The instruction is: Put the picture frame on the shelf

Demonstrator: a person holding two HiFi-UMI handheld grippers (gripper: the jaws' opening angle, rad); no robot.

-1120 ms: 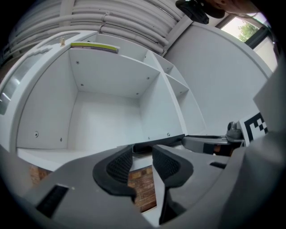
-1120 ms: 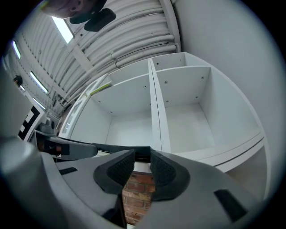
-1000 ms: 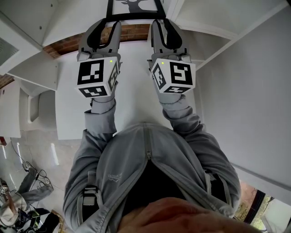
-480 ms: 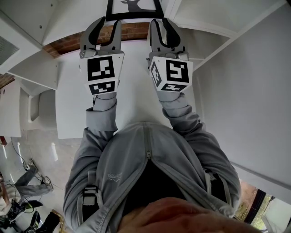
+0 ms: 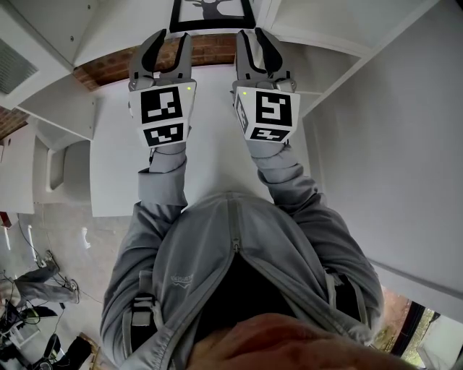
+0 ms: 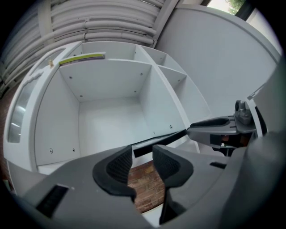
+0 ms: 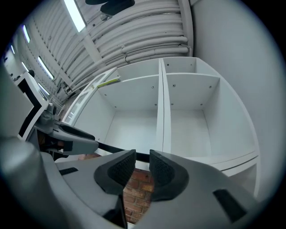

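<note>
The picture frame (image 5: 212, 14), black-edged with a deer silhouette, shows at the top of the head view. Its lower bar (image 6: 161, 141) crosses just beyond both grippers' tips, and the same bar (image 7: 109, 147) shows in the right gripper view. My left gripper (image 5: 165, 43) points level at that bar; its jaws (image 6: 143, 154) have just been opening, and brick shows through the gap between them. My right gripper (image 5: 255, 40) stands beside it, jaws apart (image 7: 142, 159), pads off the bar. Whether the frame rests on the shelf board I cannot tell.
A white cubby shelf (image 6: 107, 85) with several empty compartments stands ahead, split by an upright divider (image 7: 161, 112). A yellow-green strip (image 6: 82, 58) lies on its top. A brick band (image 5: 108, 69) runs under the tips. Cables (image 5: 29, 318) lie on the floor at lower left.
Both grippers and the frame have shifted up the head view. The left gripper's marker cube has rolled from tilted to square-on, and its jaws stand slightly wider.
</note>
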